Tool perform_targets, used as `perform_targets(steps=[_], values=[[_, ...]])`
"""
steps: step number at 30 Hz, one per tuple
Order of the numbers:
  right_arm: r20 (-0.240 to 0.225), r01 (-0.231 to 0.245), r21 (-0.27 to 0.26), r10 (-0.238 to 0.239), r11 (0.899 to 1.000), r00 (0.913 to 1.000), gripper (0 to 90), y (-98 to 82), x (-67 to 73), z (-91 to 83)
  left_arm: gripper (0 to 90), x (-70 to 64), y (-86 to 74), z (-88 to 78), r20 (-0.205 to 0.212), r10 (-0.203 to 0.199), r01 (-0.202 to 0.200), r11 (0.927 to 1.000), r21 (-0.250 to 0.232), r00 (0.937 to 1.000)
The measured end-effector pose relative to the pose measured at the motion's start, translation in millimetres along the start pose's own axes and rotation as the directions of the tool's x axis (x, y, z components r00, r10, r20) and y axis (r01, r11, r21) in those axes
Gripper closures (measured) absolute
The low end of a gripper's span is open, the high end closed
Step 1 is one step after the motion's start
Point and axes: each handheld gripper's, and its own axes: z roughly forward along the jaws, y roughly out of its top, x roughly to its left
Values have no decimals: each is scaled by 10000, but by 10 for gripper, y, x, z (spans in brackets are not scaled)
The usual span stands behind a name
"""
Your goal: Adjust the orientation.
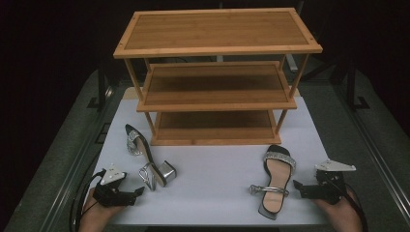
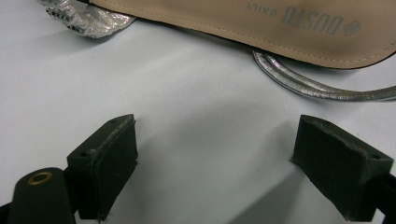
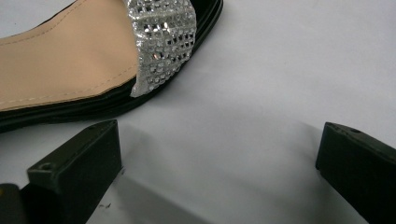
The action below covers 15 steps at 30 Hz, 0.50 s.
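The left gripper, jaws wide and empty, rests on the white counter just beside the tipped sandal, which lies on its side with its silver block heel toward the person. A grasp across the stiff sole is likely safer than on the thin metallic ankle strap. The three-tier bamboo rack stands behind, its shelves bare. The upright sandal shows a tan insole and rhinestone toe band. The right gripper, also wide and empty, sits beside it.

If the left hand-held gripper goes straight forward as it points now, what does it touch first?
Probably the tipped-over sandal: its tan insole lies across the path of the open left hand-held gripper, bare white table between. Depth is uncertain.
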Motion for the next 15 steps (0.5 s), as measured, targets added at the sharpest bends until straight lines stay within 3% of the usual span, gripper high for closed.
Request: perform_targets(steps=[6,15], values=[[10,25,-22,-25,10000,10000,0,-2,0,-1,138,-1,38,-6,50,146,-147,9996,244,9999],[13,45,-36,-45,10000,10000,0,-4,-1,-1,150,51,74,-76,23,218,-218,9995,229,9998]])
